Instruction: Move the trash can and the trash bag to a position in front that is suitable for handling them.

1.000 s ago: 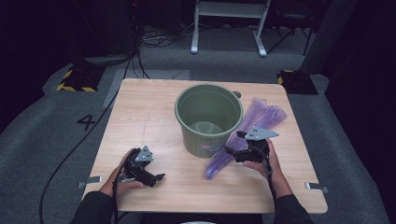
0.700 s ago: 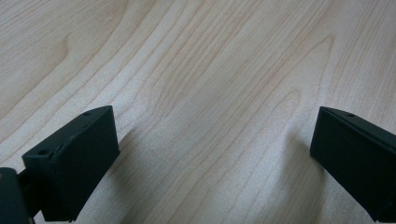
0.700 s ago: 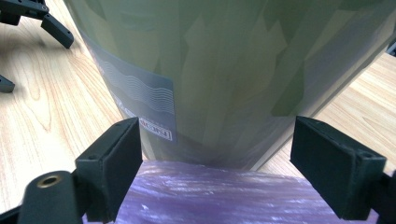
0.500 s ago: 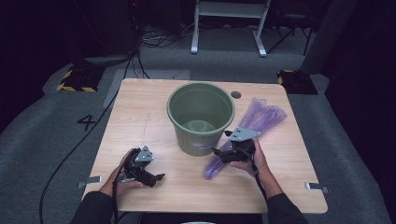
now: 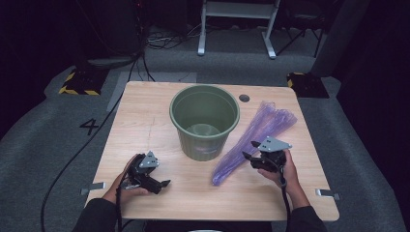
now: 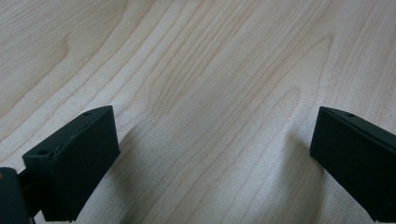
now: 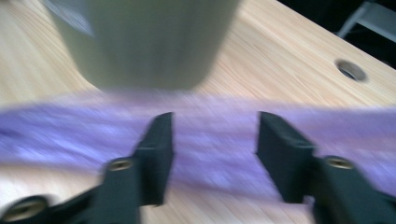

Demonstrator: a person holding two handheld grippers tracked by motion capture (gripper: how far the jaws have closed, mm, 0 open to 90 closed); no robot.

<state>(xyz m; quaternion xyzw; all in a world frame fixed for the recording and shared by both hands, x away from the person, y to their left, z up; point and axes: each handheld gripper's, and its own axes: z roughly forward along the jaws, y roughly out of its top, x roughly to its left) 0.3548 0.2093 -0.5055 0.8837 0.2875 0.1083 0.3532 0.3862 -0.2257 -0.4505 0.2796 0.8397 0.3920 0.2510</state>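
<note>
A green bucket [image 5: 204,121] stands upright in the middle of the wooden table [image 5: 145,121]. A crumpled purple plastic bag [image 5: 263,128] lies stretched out to its right. My right gripper [image 5: 249,150] hovers over the bag's near half, pointing toward the bucket. Its jaws have just been closing and now stand half apart. In the blurred right gripper view the bag [image 7: 56,130] runs across between and beneath the right gripper [image 7: 215,126], with the bucket [image 7: 149,42] close behind. My left gripper [image 5: 162,186] rests open on bare wood at the front left, and the left gripper [image 6: 215,126] has nothing between its jaws.
A round cable hole [image 5: 244,98] sits in the table behind the bucket, and the same hole [image 7: 351,70] shows in the right gripper view. Metal brackets [image 5: 92,187] stick out at the front corners. Grey floor, cables and a white stand lie beyond the table.
The right gripper swung left against the bucket, which shifted a little left, then drew back right over the bag. Its jaws are narrower now. The left gripper stayed still.
</note>
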